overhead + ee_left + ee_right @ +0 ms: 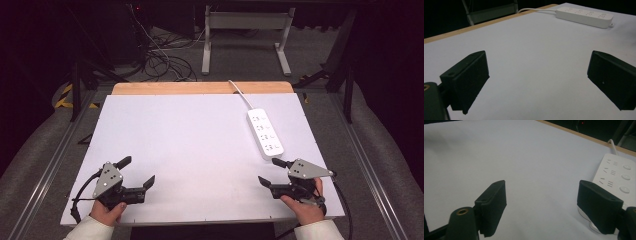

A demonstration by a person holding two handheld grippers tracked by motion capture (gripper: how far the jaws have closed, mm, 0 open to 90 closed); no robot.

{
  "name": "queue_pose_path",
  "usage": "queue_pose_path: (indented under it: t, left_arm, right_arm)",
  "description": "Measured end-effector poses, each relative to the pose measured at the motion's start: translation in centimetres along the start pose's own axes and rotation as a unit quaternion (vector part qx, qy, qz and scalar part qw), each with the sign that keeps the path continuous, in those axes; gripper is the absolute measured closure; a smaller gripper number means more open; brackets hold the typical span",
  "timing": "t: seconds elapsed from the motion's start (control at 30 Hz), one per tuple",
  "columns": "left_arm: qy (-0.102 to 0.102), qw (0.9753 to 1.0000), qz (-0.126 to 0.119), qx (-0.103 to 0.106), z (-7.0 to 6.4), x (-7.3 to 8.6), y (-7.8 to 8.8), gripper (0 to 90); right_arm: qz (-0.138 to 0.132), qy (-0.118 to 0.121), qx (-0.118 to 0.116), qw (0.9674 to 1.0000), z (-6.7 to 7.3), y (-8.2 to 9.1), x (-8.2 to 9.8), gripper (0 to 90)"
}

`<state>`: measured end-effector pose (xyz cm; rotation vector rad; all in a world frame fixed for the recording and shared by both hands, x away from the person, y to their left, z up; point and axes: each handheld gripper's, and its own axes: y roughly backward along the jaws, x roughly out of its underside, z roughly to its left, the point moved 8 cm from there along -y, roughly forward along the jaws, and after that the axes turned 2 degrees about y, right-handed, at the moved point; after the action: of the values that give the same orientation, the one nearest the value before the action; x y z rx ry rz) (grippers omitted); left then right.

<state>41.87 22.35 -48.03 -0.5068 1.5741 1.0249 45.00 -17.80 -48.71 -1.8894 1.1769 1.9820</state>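
Observation:
A white power strip (265,131) lies on the right half of the white table (200,145), its cord running off the far edge. My left gripper (136,171) rests near the front left corner, open, jaws spread wide over bare tabletop (536,75). My right gripper (269,171) sits near the front right, open as well, with nothing between its jaws. In the right gripper view one jaw stands just in front of the near end of the power strip (616,173). In the left gripper view the power strip (584,15) lies far off at the upper right.
A wooden strip (200,88) edges the table's far side. Beyond it stand a white metal frame (245,37) and a tangle of cables (160,60) on the floor. Dark rails run along both sides of the table.

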Motion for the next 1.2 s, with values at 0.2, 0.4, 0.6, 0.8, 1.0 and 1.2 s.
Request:
queue_pose_path:
  t: [0.2, 0.4, 0.6, 0.8, 1.0, 1.2]
  left_arm:
    - [-0.006, 1.0000, -0.005, -0.003, 0.0, -0.1, 0.1, 4.0]
    - [-0.011, 0.9999, -0.004, -0.009, -0.1, -0.1, 0.1, 4.1]
    - [-0.012, 0.9998, -0.008, -0.012, -0.1, -0.2, 0.2, 4.0]
    - [-0.015, 0.9998, -0.006, -0.013, 0.0, -0.1, 0.2, 4.0]
    - [-0.021, 0.9996, -0.004, -0.017, 0.0, -0.1, 0.2, 3.9]
    - [-0.020, 0.9996, -0.004, -0.018, 0.0, -0.2, 0.2, 4.0]
  right_arm:
    - [0.000, 0.002, 0.000, 1.0000, 0.0, 0.0, 0.0, 24.0]
    - [-0.002, 0.006, 0.000, 1.0000, 0.1, 0.0, -0.1, 24.0]
    - [0.000, 0.010, -0.001, 0.9999, 0.2, 0.0, -0.1, 24.9]
    - [-0.004, 0.009, -0.001, 1.0000, 0.1, 0.1, -0.2, 25.1]
    - [0.006, 0.011, 0.003, 0.9999, 0.0, -0.1, -0.3, 23.5]
    - [0.011, 0.010, 0.004, 0.9999, -0.2, -0.1, -1.3, 24.0]
